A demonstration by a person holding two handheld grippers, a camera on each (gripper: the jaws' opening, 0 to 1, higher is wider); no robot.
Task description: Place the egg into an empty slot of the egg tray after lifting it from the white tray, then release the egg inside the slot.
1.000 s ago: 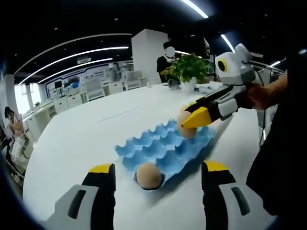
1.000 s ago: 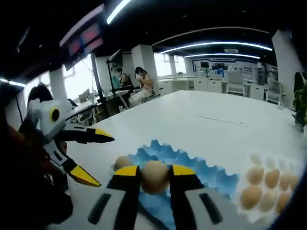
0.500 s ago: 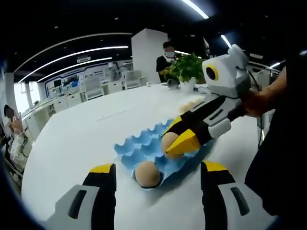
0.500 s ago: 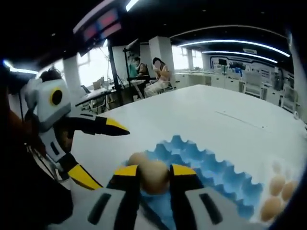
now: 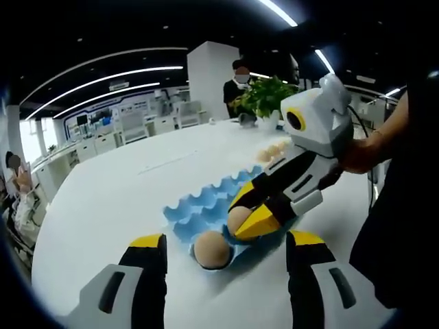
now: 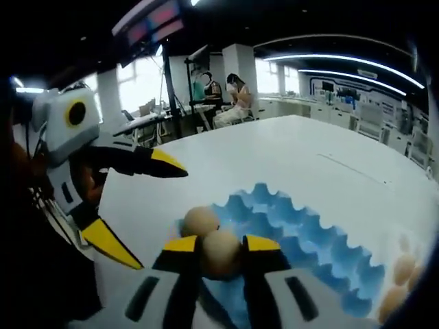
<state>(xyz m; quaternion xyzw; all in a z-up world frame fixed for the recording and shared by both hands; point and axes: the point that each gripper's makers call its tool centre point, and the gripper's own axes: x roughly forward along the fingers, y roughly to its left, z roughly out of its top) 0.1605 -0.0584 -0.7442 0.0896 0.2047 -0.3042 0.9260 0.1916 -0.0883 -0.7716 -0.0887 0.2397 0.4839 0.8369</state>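
A blue egg tray (image 5: 203, 204) lies on the white table, with one brown egg (image 5: 211, 250) seated in its near corner slot. My right gripper (image 5: 244, 215) reaches in from the right, shut on a second egg (image 5: 236, 219) held low over the slot beside the seated one. In the right gripper view the held egg (image 6: 221, 253) sits between the yellow-tipped jaws of my right gripper (image 6: 221, 244), just behind the seated egg (image 6: 199, 221) and over the blue tray (image 6: 312, 241). My left gripper (image 5: 227, 241) stands open and empty in front of the tray's near corner, as seen also on the left gripper (image 6: 151, 216).
Several eggs (image 5: 274, 149) lie on the white tray beyond the blue one, and those eggs (image 6: 400, 275) show at the right edge too. A potted plant (image 5: 267, 98) stands at the table's far end. People sit and stand at desks in the background.
My right gripper has carried the egg along the blue tray from its far end to the near corner and lower, ending beside the seated egg. The left gripper stays open and still.
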